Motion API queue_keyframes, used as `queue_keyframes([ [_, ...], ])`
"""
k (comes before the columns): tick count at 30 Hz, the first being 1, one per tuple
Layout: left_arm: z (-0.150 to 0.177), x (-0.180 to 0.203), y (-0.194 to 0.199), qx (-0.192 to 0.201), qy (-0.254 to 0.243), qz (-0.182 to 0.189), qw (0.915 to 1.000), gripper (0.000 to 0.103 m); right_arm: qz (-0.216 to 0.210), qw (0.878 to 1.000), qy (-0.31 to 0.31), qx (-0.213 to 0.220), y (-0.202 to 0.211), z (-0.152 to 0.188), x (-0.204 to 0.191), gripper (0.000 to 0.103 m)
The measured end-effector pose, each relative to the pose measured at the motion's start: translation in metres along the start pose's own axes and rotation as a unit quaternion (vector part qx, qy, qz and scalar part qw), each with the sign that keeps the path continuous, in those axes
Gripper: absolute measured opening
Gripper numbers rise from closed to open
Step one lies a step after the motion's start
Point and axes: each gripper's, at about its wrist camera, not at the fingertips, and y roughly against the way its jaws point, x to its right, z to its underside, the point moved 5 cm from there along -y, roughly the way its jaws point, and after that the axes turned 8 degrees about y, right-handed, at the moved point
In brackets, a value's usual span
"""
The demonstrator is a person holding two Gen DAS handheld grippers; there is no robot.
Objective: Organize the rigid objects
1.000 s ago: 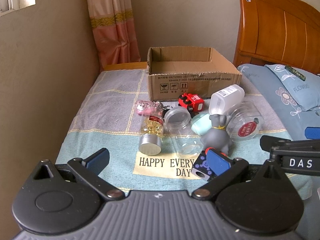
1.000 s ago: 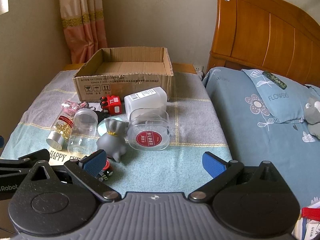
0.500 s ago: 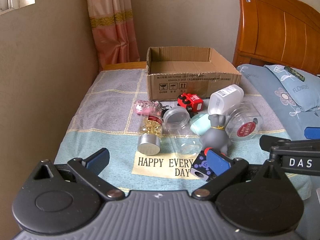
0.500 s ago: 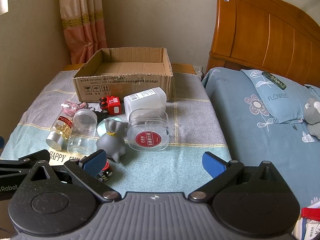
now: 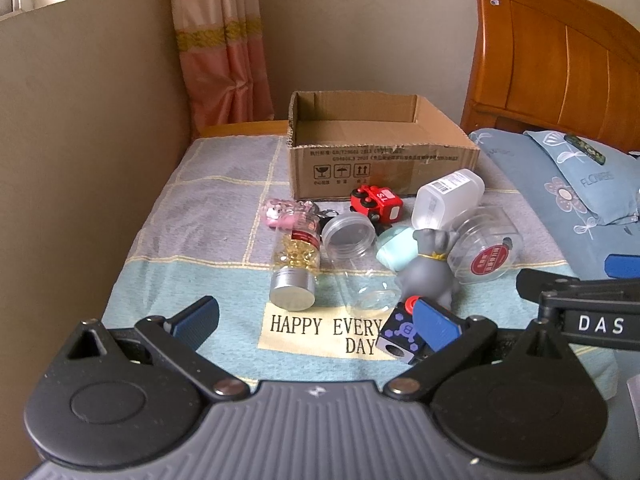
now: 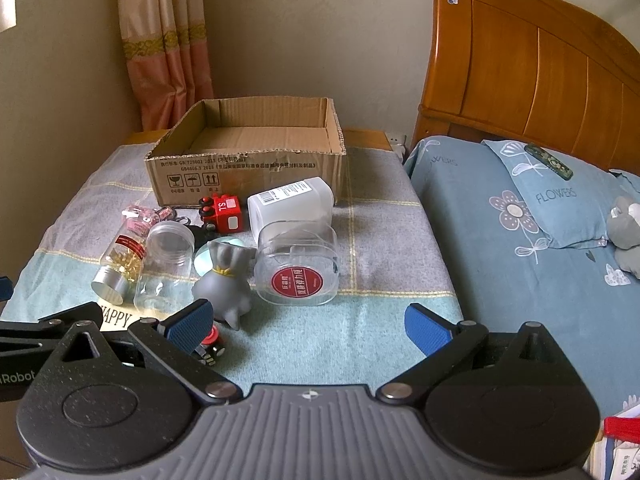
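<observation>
An open cardboard box [image 5: 380,168] [image 6: 248,176] stands at the back of the cloth-covered table. In front of it lie a red toy car [image 5: 376,202], a white bottle [image 5: 448,196], a clear tub with a red label [image 6: 298,264], a clear jar [image 5: 356,256], a pill bottle [image 5: 294,272], a grey figurine [image 6: 226,280], a mint object [image 5: 394,248], a pink keychain [image 5: 280,214] and a black cube [image 5: 400,338]. My left gripper [image 5: 316,320] is open above the near edge. My right gripper [image 6: 308,322] is open, right of the pile.
A wall runs along the table's left side, with a curtain [image 5: 220,48] behind. A bed with a blue pillow [image 6: 560,196] and wooden headboard [image 6: 540,64] lies to the right. A grey plush toy [image 6: 626,232] rests on the bed.
Both views have shifted very slightly; the objects have not moved and both grippers stay open.
</observation>
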Motion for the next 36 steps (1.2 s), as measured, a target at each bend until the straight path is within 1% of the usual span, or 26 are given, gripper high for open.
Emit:
queue_keyframes([
  [4,0.0,-0.001,-0.003,-0.001,0.0,0.006,1.0,0.102,-0.002,1.0,0.0,0.002,-0.002,0.0,0.0,0.103],
  [9,-0.003,-0.002,-0.008,-0.004,0.009,0.022,0.9997,0.102,-0.005,1.0,0.002,0.009,-0.006,-0.003,0.0,0.103],
  [13,-0.006,-0.003,-0.012,0.001,0.006,0.03,0.9995,0.102,-0.01,1.0,0.006,0.015,-0.011,-0.007,0.0,0.103],
  [19,-0.011,-0.005,-0.022,-0.003,0.001,0.034,0.9994,0.102,-0.025,0.999,0.016,0.022,-0.018,-0.011,-0.001,0.103],
  [23,-0.013,-0.011,-0.031,0.001,0.008,0.05,0.9987,0.102,-0.039,0.998,0.03,0.027,-0.025,-0.012,-0.002,0.103],
  [25,-0.013,-0.017,-0.037,-0.004,0.007,0.058,0.9983,0.102,-0.046,0.998,0.04,0.028,-0.029,-0.01,-0.001,0.103],
  [28,-0.013,-0.027,-0.048,-0.014,0.004,0.06,0.9981,0.102,-0.057,0.997,0.052,0.03,-0.037,-0.006,0.005,0.103],
  [31,-0.012,-0.036,-0.057,-0.026,-0.007,0.065,0.9975,0.102,-0.063,0.996,0.057,0.021,-0.046,-0.001,0.012,0.103],
  [36,-0.007,-0.049,-0.068,-0.034,-0.026,0.067,0.9969,0.102,-0.081,0.994,0.067,0.002,-0.061,0.013,0.016,0.103],
])
